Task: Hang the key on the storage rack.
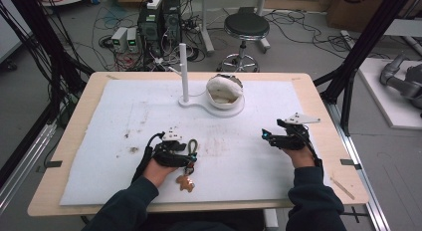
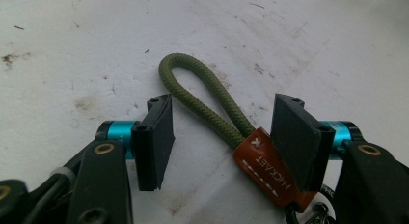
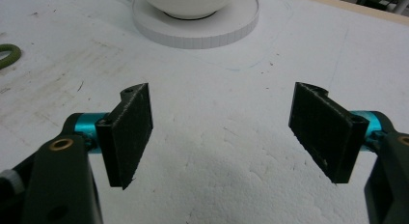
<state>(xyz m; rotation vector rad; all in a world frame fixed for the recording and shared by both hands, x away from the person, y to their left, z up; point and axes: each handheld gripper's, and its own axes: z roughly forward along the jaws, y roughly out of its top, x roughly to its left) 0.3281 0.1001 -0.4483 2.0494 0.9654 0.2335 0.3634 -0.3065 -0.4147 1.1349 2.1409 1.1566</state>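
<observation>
So the worktop (image 1: 318, 141) has a stained white foam mat (image 1: 249, 156) over it, with a white stand (image 1: 185, 71) and bowl (image 1: 225, 90) at the far middle, and both grippers sit near the person's edge. The left gripper (image 2: 219, 137) has its fingers (image 2: 156, 137) open fairly wide around an olive cord loop (image 2: 202, 96) with an orange tag (image 2: 270, 173); the right-hand finger seems to touch the tag, which the high view is too small to show. The right gripper (image 3: 222, 132) has its fingers (image 3: 130, 130) spread wide over bare mat, holding nothing, well apart from the loop.
</observation>
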